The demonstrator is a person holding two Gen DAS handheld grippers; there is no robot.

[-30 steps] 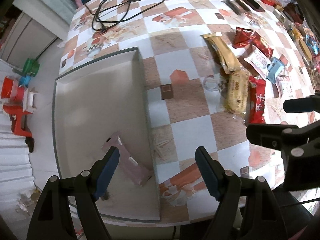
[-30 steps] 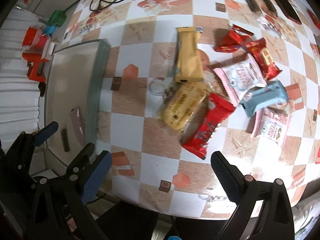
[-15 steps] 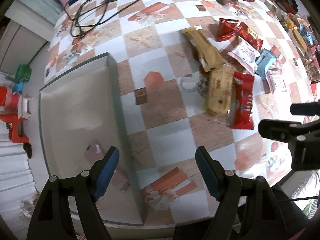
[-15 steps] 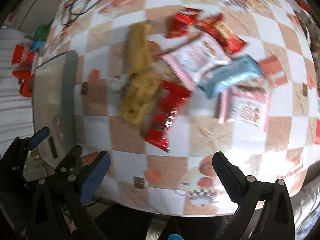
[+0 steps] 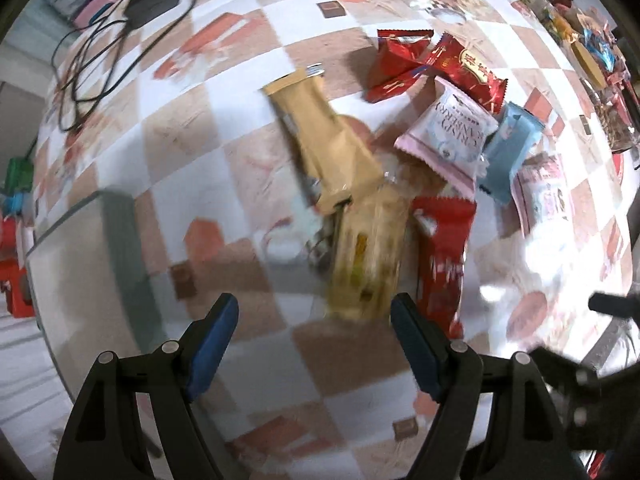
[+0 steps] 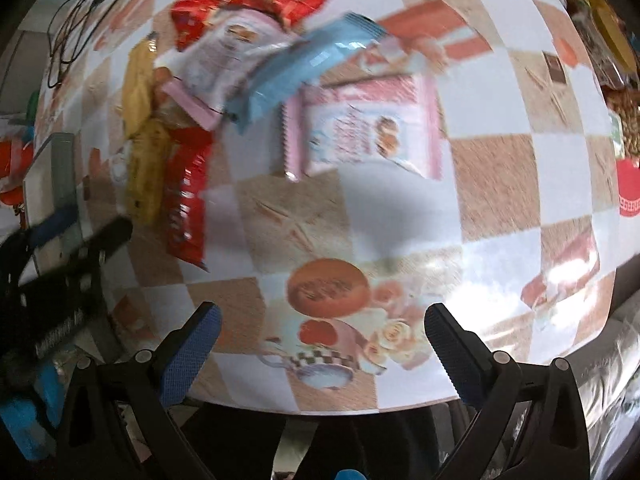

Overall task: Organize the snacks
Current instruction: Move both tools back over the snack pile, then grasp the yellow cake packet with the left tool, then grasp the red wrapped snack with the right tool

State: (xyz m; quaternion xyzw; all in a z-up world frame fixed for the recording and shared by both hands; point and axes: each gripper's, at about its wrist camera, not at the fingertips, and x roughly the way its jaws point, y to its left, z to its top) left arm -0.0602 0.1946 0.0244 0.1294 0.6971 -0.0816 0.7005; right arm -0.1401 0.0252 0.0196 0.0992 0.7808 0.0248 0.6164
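Note:
A cluster of snack packets lies on the checkered table. In the left wrist view I see a tan packet (image 5: 324,140), a clear yellow biscuit pack (image 5: 370,252), a long red packet (image 5: 442,264), a pink-white packet (image 5: 450,132) and a light blue packet (image 5: 510,148). My left gripper (image 5: 314,344) is open and empty, just short of the yellow pack. My right gripper (image 6: 318,348) is open and empty over bare table, below a pink biscuit packet (image 6: 360,132) and the light blue packet (image 6: 304,68).
A grey tray (image 5: 120,256) sits at the table's left edge. A black cable and adapter (image 5: 120,16) lie at the far left. More snacks (image 5: 592,60) line the far right. The table's front edge (image 6: 360,408) is close to the right gripper.
Both grippers have swung right, away from the tray. The left one now faces the snack cluster; the right one now faces the pink biscuit packet. Both stay open.

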